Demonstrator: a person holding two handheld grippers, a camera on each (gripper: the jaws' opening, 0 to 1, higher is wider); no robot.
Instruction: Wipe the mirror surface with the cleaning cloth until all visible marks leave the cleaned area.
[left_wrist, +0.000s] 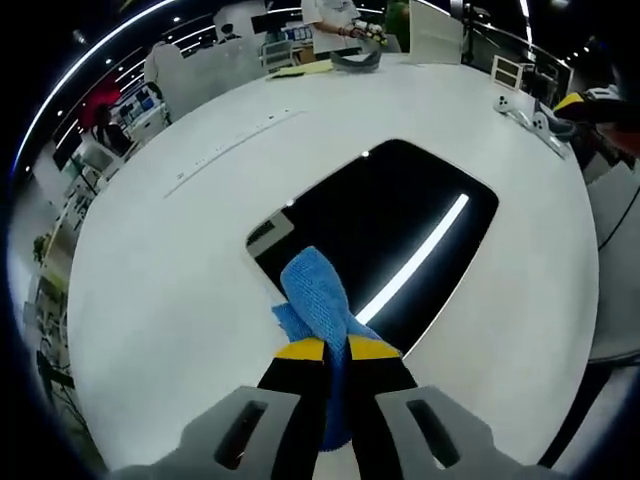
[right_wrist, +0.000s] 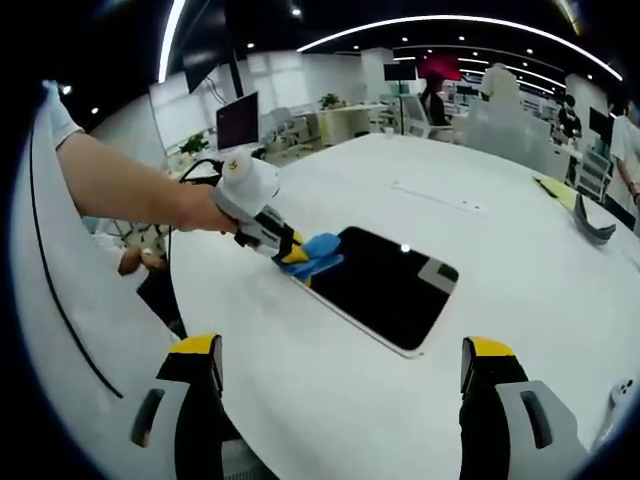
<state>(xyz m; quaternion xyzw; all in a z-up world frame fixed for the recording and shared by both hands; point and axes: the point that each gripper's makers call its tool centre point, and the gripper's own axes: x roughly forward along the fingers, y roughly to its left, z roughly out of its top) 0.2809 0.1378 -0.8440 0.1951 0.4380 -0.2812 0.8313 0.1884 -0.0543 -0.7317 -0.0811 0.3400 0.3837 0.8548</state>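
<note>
A dark rectangular mirror (left_wrist: 400, 225) lies flat on the white table (left_wrist: 180, 270) and reflects a ceiling light strip. My left gripper (left_wrist: 337, 350) is shut on a blue cleaning cloth (left_wrist: 315, 295), whose free end rests on the mirror's near corner. In the right gripper view the mirror (right_wrist: 385, 280) lies mid-table, with the left gripper (right_wrist: 290, 250) held by a hand and pressing the cloth (right_wrist: 318, 250) at its left edge. My right gripper (right_wrist: 340, 375) stands open above the table, short of the mirror, with nothing between its jaws.
A dark curved object (left_wrist: 355, 60) and a yellow sheet (left_wrist: 300, 68) lie at the table's far edge, near a standing person (left_wrist: 330, 22). White gear (left_wrist: 525, 108) sits at the far right edge. Office desks and monitors (right_wrist: 240, 120) surround the table.
</note>
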